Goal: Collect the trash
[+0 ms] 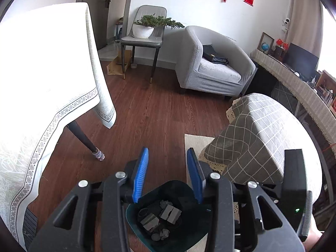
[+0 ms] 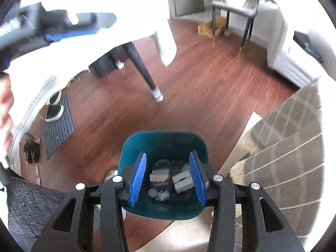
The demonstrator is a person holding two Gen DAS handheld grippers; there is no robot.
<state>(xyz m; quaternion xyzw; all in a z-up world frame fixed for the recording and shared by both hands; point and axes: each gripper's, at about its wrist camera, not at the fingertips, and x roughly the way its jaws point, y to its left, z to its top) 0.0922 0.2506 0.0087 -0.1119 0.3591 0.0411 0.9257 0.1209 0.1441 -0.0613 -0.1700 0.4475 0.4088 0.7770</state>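
Several scraps already lie in the teal bin (image 2: 163,145), both the left gripper (image 1: 167,174) and right gripper (image 2: 168,178) hang part-open and empty above it, and no further litter shows on the floor (image 2: 199,84).

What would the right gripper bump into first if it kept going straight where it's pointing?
Probably the trash piled in the teal bin. The right gripper, jaws open and empty, points down into it, though depth is unclear.

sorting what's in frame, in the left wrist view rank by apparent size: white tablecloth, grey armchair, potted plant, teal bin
1. white tablecloth
2. grey armchair
3. teal bin, though it is partly hidden and nearest the camera, so unsure
4. potted plant
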